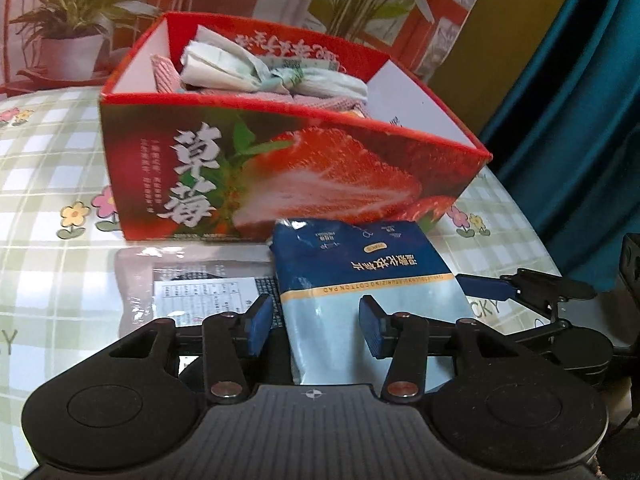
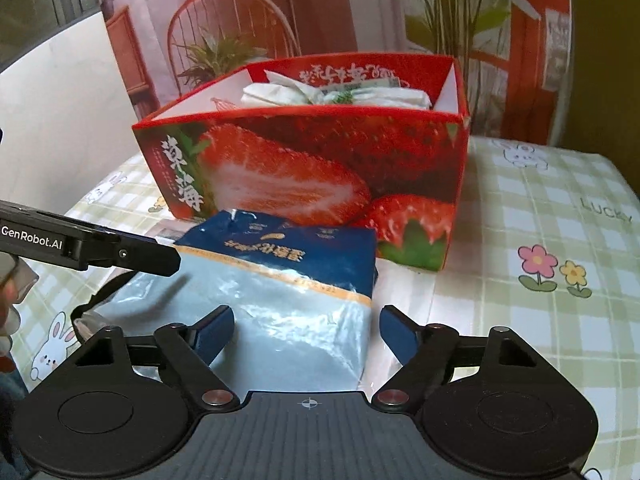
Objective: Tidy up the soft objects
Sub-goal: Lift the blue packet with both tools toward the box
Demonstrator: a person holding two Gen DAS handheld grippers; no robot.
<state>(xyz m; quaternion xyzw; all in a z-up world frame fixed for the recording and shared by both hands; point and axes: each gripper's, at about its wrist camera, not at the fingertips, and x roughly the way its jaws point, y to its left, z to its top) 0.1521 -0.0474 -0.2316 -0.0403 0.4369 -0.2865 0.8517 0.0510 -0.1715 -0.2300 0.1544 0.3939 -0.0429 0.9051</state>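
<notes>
Two grippers over one counter covered in a green-and-white checked cloth with flower and rabbit prints. Left gripper with jaws wide apart, nothing clamped, blue pads straddling the pale lower end of a soft blue-and-light-grey plastic pack of cotton pads; cannot tell whether either pad touches it. Right gripper likewise spread open and holding nothing, its right pad just beside the pack's right edge, its left pad over the grey part. Pack lying flat on the counter, dark blue end towards and close against the front wall of a red cardboard strawberry-print box, open at the top. Inside the box, a crumpled white-and-pale-green soft bundle heaped above pink checked cloth, reaching about rim height. Left of the pack, partly under it, a flat clear plastic bag with a white printed label, also on the counter. Right gripper's black arm visible at the right edge of the left wrist view; left gripper's arm marked "GenRobot.AI" crossing the left side of the right wrist view. Potted green plant behind the box.
</notes>
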